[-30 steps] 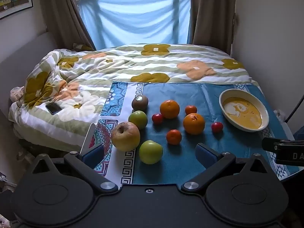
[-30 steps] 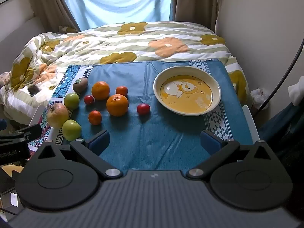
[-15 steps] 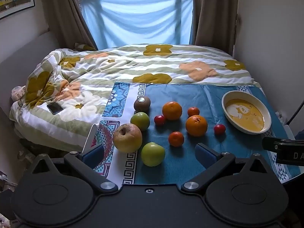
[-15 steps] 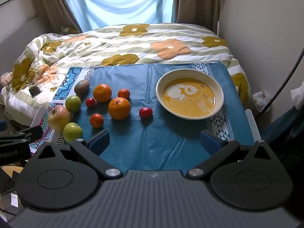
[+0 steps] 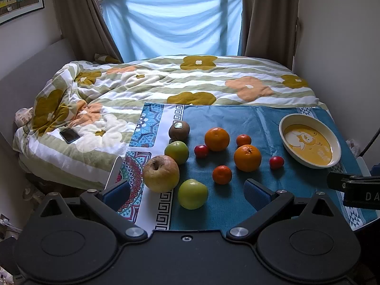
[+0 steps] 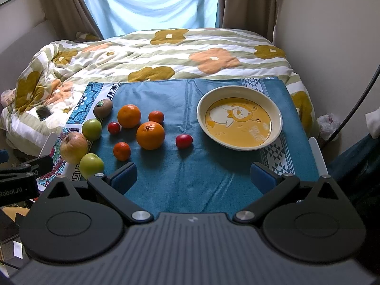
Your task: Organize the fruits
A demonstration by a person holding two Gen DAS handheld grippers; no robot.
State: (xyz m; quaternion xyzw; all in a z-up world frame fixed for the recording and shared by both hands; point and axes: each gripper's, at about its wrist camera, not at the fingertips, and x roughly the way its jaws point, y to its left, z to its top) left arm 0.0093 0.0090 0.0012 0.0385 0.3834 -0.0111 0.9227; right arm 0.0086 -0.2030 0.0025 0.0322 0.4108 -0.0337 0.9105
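I had both tongs hovering short of the fruit: the left gripper [image 5: 186, 191] stood wide open with nothing between its blue pads, and the right gripper [image 6: 193, 178] was just as wide and just as empty

The fruit lay loose on the left half of the teal cloth-covered table [image 6: 213, 180], well apart from the empty cream bowl with a yellow cartoon bottom [image 6: 239, 121]. Nearest my left tongs sat a small smooth green apple [image 5: 192, 193], touching or almost touching the large blotchy yellow-red apple [image 5: 161, 173]. Behind them were a second green apple [image 5: 177, 152], a brown fuzzy kiwi with a sticker [image 5: 179, 130], two big oranges [image 5: 247, 158], two small mandarins [image 5: 222, 174] and two little red tomato-like fruits [image 5: 276, 162]

I judged the apples firm, waxy and fairly heavy, best pinched across the widest part. The mandarins looked soft-skinned, so I wanted a light squeeze. The red ones were small and glossy and likely to roll or pop free

The cloth showed creases and could slide. Beyond it lay a flowered quilted bed [image 5: 190, 80] with a black phone [image 5: 69, 135] on it, under a curtained window [image 5: 173, 23]
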